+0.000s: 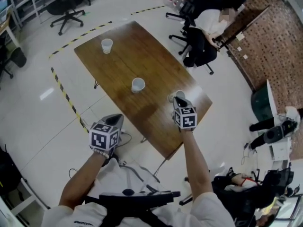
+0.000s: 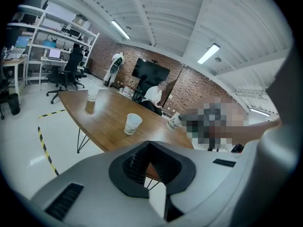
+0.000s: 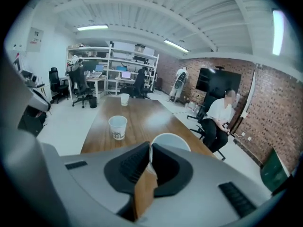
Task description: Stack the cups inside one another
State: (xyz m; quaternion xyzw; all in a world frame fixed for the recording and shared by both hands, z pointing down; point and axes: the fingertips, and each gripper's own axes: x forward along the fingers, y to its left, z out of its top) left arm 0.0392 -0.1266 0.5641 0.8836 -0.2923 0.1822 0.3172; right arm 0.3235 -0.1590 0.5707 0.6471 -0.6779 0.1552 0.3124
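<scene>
Three white paper cups are in view above a long wooden table [image 1: 151, 56]. The far cup [image 1: 107, 45] [image 3: 124, 99] and the middle cup [image 1: 138, 84] [image 3: 117, 126] stand upright on the wood. My right gripper [image 1: 179, 100] [image 3: 150, 162] is shut on the near wall of the third cup [image 1: 176, 96] [image 3: 170, 142], which hangs above the table's right side. In the left gripper view that cup [image 2: 174, 121] shows tilted. My left gripper [image 1: 115, 121] [image 2: 150, 162] is shut and empty, off the table's near edge over the floor.
A person [image 1: 210, 22] sits on an office chair at the table's far right side. More chairs [image 1: 66, 13] and shelving [image 3: 94, 74] stand beyond the far end. Yellow-black tape [image 1: 66, 96] marks the floor on the left.
</scene>
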